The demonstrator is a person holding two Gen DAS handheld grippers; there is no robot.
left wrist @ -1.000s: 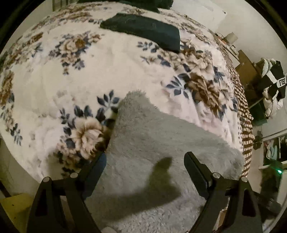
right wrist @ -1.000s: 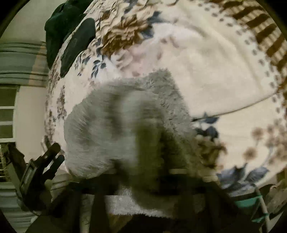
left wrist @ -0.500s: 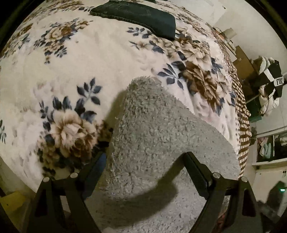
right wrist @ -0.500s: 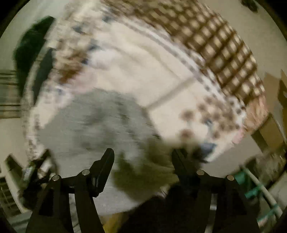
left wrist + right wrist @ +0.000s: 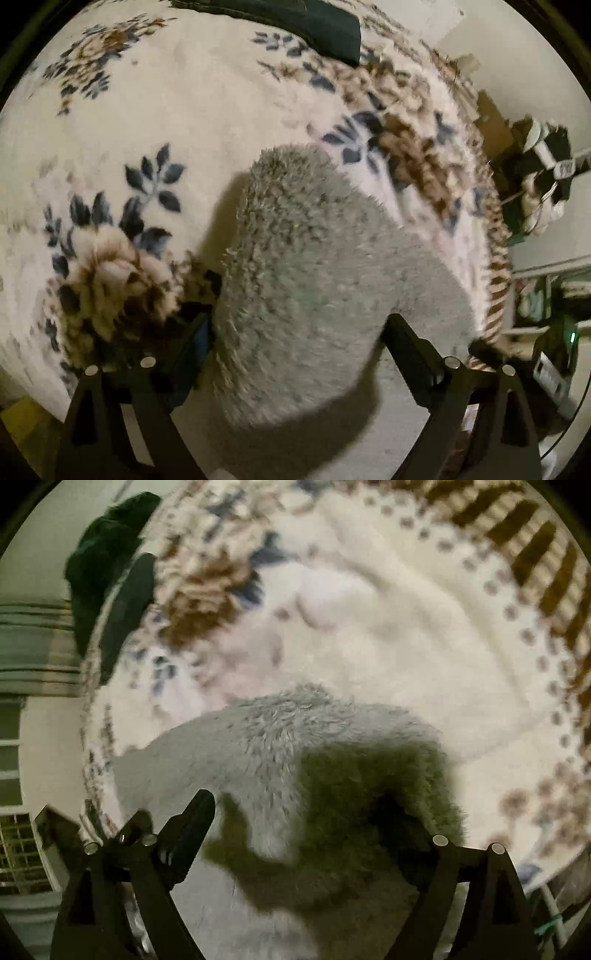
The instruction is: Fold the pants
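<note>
the fluffy grey pants (image 5: 314, 295) lie bunched on the floral blanket (image 5: 147, 122), filling each frame's lower middle. both the left hand-held gripper (image 5: 295, 343) and right hand-held gripper (image 5: 299, 819) hang spread wide over them, grasping nothing.

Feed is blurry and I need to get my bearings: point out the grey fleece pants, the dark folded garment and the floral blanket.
grey fleece pants (image 5: 314, 280), left wrist view, middle of the fuzzy top layer.
dark folded garment (image 5: 317, 26), left wrist view, its near corner.
floral blanket (image 5: 155, 122), left wrist view, bare pale patch.
</note>
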